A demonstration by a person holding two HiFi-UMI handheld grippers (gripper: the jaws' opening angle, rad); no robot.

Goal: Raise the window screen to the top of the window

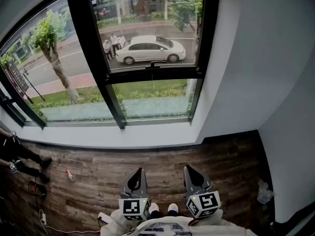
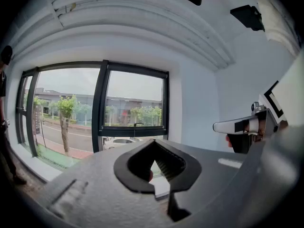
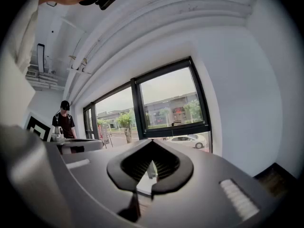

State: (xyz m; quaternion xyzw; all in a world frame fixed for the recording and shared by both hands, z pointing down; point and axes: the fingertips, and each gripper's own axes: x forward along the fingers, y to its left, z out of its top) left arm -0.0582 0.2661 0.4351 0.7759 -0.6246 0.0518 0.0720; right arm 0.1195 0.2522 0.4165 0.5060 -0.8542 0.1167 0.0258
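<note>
Wooden floor [image 1: 98, 171] runs up to a black-framed window [image 1: 110, 102] in the white wall. The window screen [image 1: 150, 100] seems to fill only the right-hand lower pane, with its handled bar [image 1: 153, 73] at mid-height. The left gripper [image 1: 137, 173] and right gripper [image 1: 191, 171] hang well back, fingers closed on nothing. I'd say the task isn't begun: next comes stepping in, opening a gripper and catching that bar.

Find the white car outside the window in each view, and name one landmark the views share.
Head view: white car at top centre, above the window crossbar.
Left gripper view: car left of centre, just under the crossbar.
Right gripper view: car right of centre, just under the crossbar.
Shared landmark: the crossbar.
</note>
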